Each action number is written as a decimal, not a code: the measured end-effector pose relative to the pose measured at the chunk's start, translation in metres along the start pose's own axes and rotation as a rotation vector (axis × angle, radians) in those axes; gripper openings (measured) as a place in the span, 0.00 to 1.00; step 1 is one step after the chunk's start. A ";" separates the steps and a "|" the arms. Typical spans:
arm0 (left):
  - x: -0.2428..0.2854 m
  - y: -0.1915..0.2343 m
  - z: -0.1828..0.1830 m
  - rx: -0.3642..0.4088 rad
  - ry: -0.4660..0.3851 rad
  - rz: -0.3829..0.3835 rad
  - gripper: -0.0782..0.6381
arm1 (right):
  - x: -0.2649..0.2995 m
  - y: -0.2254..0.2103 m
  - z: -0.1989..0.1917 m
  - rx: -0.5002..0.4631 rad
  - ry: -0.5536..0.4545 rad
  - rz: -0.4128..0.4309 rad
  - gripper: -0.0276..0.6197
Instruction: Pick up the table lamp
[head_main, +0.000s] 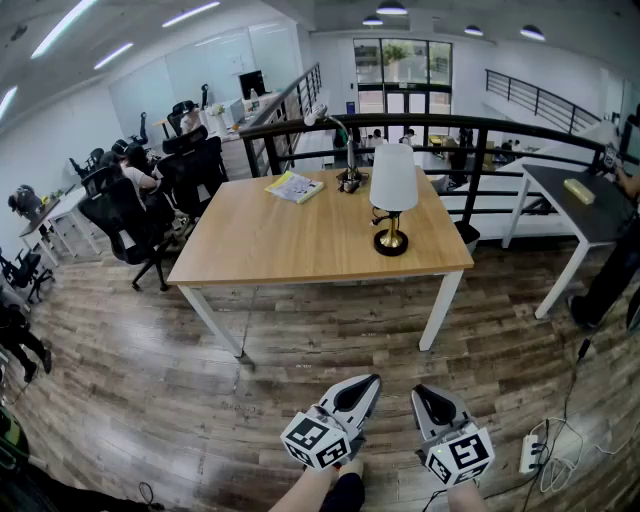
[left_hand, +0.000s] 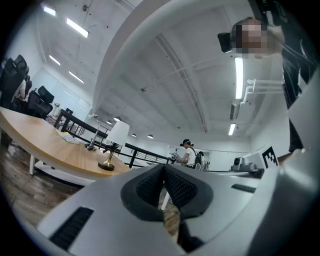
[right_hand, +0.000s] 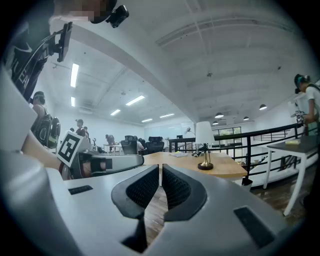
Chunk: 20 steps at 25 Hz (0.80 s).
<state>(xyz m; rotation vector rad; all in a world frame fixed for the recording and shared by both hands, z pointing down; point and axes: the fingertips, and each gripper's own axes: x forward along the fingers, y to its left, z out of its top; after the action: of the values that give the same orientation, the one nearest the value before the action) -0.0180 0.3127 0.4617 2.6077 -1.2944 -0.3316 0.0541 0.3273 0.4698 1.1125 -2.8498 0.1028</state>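
A table lamp (head_main: 392, 196) with a white shade, brass stem and dark round base stands upright near the right end of a wooden table (head_main: 290, 245). It also shows small in the left gripper view as the lamp (left_hand: 114, 146) and in the right gripper view as the lamp (right_hand: 204, 145). My left gripper (head_main: 368, 384) and right gripper (head_main: 422, 394) hang side by side well short of the table, over the wooden floor. Both are shut with nothing between the pads, and both point toward the table.
On the table's far side lie a yellow booklet (head_main: 294, 186) and a small gooseneck desk lamp (head_main: 345, 165). A black railing (head_main: 470, 125) runs behind. A second table (head_main: 580, 205) stands right, with a person (head_main: 612, 280) beside it. A power strip (head_main: 530, 453) and cables lie on the floor. Office chairs (head_main: 130, 225) stand left.
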 end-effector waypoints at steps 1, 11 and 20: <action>0.008 0.010 0.003 0.002 0.003 -0.007 0.12 | 0.012 -0.005 0.001 -0.001 0.004 -0.003 0.11; 0.060 0.102 0.015 -0.034 0.033 -0.059 0.12 | 0.110 -0.042 -0.001 0.006 0.038 -0.059 0.11; 0.100 0.135 0.009 -0.077 0.045 -0.099 0.12 | 0.153 -0.075 -0.017 0.021 0.082 -0.085 0.11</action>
<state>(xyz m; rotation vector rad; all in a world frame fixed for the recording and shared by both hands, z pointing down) -0.0635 0.1515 0.4806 2.6046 -1.1177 -0.3306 -0.0062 0.1710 0.5042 1.2026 -2.7322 0.1689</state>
